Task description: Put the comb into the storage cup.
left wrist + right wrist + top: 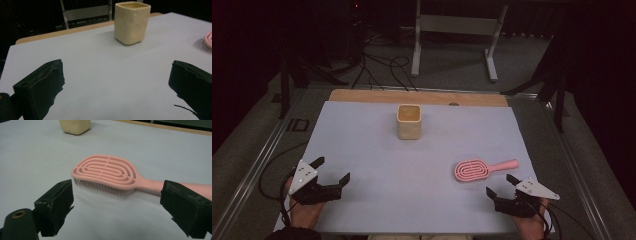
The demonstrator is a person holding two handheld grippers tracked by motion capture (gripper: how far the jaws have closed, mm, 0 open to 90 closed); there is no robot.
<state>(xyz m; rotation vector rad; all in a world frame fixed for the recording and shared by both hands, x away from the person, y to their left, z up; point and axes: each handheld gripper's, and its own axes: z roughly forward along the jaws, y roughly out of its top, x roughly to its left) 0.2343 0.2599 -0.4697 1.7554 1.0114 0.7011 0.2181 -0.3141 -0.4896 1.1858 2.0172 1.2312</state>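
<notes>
— Brush (472, 170) position? And the cup (409, 121)?

— Pink brush lies bristles-down, just ahead of the right gripper (502, 186), whose jaws gape wide, empty. Left gripper (331, 171) likewise spread, holding nothing. Cream cup stands upright, farther back on the table (362, 130)

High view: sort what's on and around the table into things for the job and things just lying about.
For the job:
- pink hairbrush, bristles down, just ahead of the open right tool
- cream cup, upright at the far middle
- open left tool, holding nothing

Just lying about:
- white metal stand beyond the table
- black cables on the floor
</notes>
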